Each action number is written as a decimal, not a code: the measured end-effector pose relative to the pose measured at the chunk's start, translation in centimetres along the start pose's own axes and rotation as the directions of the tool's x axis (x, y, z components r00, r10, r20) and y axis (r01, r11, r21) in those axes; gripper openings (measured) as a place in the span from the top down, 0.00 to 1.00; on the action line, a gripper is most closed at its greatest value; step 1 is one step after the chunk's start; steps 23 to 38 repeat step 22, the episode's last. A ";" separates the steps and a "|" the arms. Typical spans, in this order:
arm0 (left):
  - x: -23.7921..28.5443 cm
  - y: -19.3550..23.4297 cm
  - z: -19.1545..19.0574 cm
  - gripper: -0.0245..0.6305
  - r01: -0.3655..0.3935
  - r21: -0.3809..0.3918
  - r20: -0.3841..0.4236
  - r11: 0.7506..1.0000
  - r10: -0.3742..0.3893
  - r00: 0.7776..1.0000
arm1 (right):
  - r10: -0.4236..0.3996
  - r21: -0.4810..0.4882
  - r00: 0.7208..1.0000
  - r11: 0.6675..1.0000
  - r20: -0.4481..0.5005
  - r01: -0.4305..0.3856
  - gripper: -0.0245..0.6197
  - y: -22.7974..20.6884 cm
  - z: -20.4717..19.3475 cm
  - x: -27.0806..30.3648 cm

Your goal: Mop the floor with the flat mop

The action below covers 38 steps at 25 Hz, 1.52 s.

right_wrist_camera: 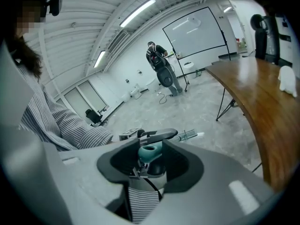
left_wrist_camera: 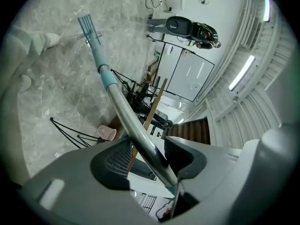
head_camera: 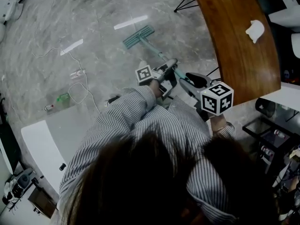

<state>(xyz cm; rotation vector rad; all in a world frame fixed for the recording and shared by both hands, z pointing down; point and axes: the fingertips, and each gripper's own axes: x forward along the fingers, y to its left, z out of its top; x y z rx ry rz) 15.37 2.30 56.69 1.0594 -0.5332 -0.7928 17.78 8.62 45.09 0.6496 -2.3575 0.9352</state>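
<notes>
Left hand-held gripper (left_wrist_camera: 150,157): spread, mop pole (left_wrist_camera: 125,116) running between its jaws.
Right hand-held gripper (right_wrist_camera: 150,159): spread around the pole's teal top end (right_wrist_camera: 149,151).
Mop head (head_camera: 138,36): flat on the floor (head_camera: 93,13).

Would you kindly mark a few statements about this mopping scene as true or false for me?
1. The mop head lies on the grey floor. True.
2. The mop's pole passes between the jaws of the left gripper. True.
3. The wooden table is bare. False: a white crumpled thing lies on it.
4. The person's shirt is plain black. False: it is striped.
5. The handle's teal end stands between the jaws of the right gripper. True.
</notes>
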 end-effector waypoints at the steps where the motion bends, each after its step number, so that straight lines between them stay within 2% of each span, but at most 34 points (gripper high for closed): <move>1: 0.0 -0.1 0.0 0.66 0.004 0.007 -0.002 1.000 -0.004 1.000 | 0.001 -0.004 1.000 1.000 -0.001 -0.001 0.73 0.1 0.0 0.1; 9: -0.1 0.3 0.5 0.62 -0.011 0.073 -0.010 0.997 0.012 1.000 | -0.005 -0.026 0.999 1.000 -0.032 0.004 0.73 0.1 -0.2 0.4; 18: 0.0 0.2 0.3 0.60 -0.014 0.082 -0.030 0.997 0.017 0.999 | -0.024 -0.040 1.000 0.999 -0.017 0.023 0.73 0.1 0.1 0.1; 22: -0.1 1.6 1.3 0.60 -0.025 0.137 -0.048 0.990 0.032 0.998 | -0.027 -0.051 0.999 0.998 -0.019 0.026 0.73 0.1 0.1 0.1; 38: -0.1 1.6 1.3 0.60 -0.025 0.137 -0.048 0.990 0.032 0.998 | -0.027 -0.051 0.999 0.998 -0.019 0.026 0.73 0.1 0.1 0.1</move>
